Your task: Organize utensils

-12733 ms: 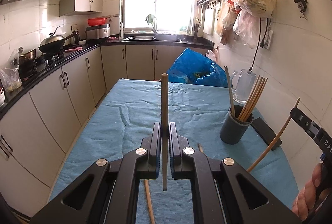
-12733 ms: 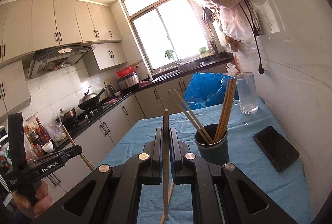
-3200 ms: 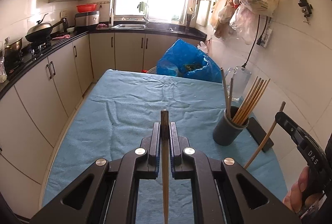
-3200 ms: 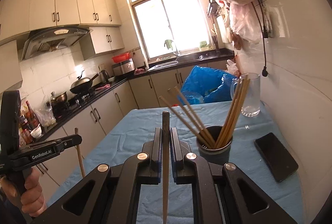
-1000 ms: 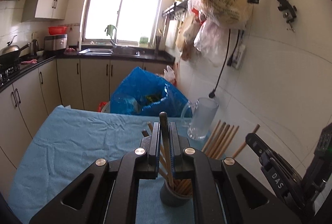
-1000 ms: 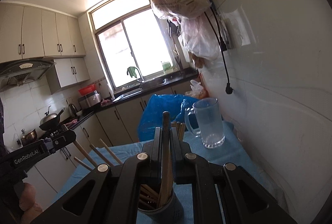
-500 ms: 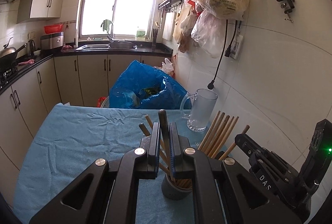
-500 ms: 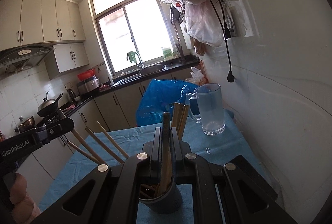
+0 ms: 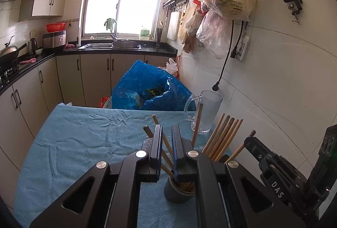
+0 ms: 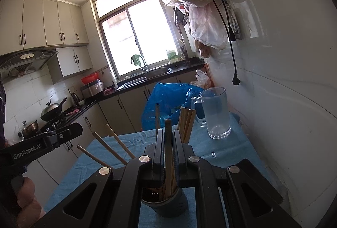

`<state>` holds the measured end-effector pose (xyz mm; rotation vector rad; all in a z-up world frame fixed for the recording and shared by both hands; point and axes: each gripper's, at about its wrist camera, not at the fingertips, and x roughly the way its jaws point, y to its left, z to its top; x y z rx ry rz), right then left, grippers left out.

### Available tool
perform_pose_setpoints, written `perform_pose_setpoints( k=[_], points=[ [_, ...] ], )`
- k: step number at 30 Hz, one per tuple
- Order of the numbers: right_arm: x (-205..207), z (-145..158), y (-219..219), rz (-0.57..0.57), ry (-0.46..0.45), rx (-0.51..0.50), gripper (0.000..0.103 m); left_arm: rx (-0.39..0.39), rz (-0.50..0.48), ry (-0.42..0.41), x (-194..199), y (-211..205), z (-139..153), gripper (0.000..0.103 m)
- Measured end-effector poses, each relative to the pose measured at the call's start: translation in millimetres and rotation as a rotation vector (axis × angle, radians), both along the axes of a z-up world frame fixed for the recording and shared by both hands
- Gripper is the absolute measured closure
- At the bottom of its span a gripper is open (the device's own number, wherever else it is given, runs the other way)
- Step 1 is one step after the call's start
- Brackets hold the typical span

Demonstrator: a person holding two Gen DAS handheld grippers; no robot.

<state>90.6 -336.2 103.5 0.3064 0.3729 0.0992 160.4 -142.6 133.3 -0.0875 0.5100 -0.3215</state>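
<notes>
- The table (image 9: 84, 143) is the largest thing I see. It has a wrinkled blue cloth over it and stands against the white tiled wall.
- Behind its far edge there is a big blue plastic bag (image 9: 137, 84), open at the top.
- My left gripper (image 9: 166, 128) is over the near right part of the table. Its jaws are almost closed, with only a thin slit, and I see nothing pinched between them.
- My right gripper (image 10: 167, 133) is just beside it and also above the holder. Its jaws are narrow and clamp one dark chopstick (image 10: 167, 124).
- A glass mug (image 9: 208, 112) stands near the wall, a little behind the holder.
- The grey utensil holder (image 9: 177, 194) stands upright on the cloth, directly under both grippers.
- The clamped chopstick is nearly upright. Its lower part goes down into the holder; I cannot tell if it touches the bottom.
- The other chopsticks (image 9: 223, 137) are already in the holder. One bundle leans to the wall, a few lean to the other side.
- A small paper clip (image 10: 213, 154) lies on the cloth near the mug.
</notes>
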Motion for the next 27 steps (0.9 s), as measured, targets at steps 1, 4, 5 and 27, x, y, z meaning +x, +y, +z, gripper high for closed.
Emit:
perform_pose_setpoints(
  k=[1,4,5,27],
  points=[
    [-1,1,-1,-0.001,-0.002,0.001,0.094,0.000,0.004,-0.003,-1,1,0,0.088],
    [-6,5,-4,-0.011,-0.013,0.003,0.094,-0.002,0.015,-0.015,-4,2,3,0.079],
    [-8,6,-5,-0.014,-0.017,0.005,0.094,-0.001,0.017,-0.018,-6,2,4,0.079],
    [-114,-1,6,-0.138,0.037,-0.123,0.005,0.176,0.148,-0.004,-113,48,-33,0.008]
  ],
)
